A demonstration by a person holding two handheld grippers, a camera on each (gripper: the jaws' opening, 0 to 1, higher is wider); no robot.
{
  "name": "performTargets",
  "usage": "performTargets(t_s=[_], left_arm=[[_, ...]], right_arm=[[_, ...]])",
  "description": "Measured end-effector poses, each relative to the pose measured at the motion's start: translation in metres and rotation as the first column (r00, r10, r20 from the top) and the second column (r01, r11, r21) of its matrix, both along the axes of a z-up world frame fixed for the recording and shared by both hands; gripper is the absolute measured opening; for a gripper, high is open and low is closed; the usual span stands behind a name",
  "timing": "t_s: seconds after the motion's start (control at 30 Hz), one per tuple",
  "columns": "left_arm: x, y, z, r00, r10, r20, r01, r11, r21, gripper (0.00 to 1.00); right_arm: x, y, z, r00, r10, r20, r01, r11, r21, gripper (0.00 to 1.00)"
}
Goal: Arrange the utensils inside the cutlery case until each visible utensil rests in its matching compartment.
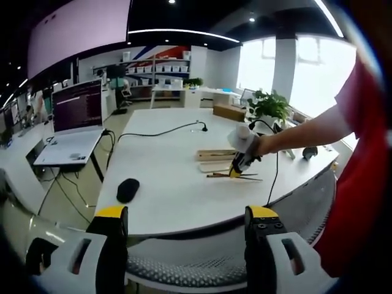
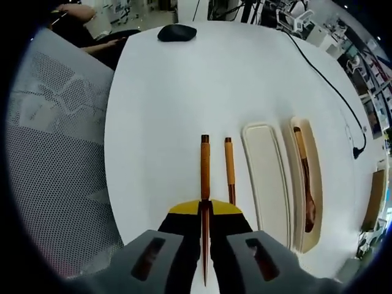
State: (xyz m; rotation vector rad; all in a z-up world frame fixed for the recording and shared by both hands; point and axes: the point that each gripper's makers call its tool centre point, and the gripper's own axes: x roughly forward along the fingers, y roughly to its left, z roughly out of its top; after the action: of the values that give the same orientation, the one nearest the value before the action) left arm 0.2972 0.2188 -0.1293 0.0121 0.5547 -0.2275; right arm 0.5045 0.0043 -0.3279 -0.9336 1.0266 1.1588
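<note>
— Jaws first: right gripper (image 2: 205, 228), low centre of the right gripper view, is clamped on one chopstick (image 2: 205, 177). Left gripper (image 1: 187, 223), at the bottom of the left gripper view, stands wide apart, holding nothing.

— And the rest?

— Second chopstick (image 2: 229, 168) lies just right of it on the table (image 2: 165, 92); the case (image 2: 303, 184), further right, already holds a spoon (image 2: 306, 190); its lid (image 2: 266, 177) lies between.

— Risks?

— Thin stick, narrow pinch: it may pivot or slip, nudge its twin, or land in the spoon's slot.

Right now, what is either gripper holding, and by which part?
The right gripper clamps one chopstick partway along its length, toward the thin end. The left gripper is open, holding nothing.
</note>
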Motion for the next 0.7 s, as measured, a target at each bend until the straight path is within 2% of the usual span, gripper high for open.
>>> performTargets(t_s=[0.17,0.43,0.7], left_arm=[[0.001,-0.003,0.002,1.000,-0.014,0.004,0.014,1.000,-0.004,0.81],[-0.001,-0.004,0.003,1.000,-0.027,-0.004,0.027,1.000,0.011,0.81],[-0.002,-0.002,0.009,1.000,-0.030,0.003,0.030,0.999,0.021,0.81]], right_arm=[[0.000,-0.001,0.001,1.000,0.009,0.010,-0.009,1.000,0.002,0.01],[-0.007,-0.006,0.002,0.999,-0.041,-0.008,0.041,0.999,0.017,0.00],[-0.013,-0.008,0.015,0.999,-0.037,0.018,0.036,0.999,0.038,0.00]])
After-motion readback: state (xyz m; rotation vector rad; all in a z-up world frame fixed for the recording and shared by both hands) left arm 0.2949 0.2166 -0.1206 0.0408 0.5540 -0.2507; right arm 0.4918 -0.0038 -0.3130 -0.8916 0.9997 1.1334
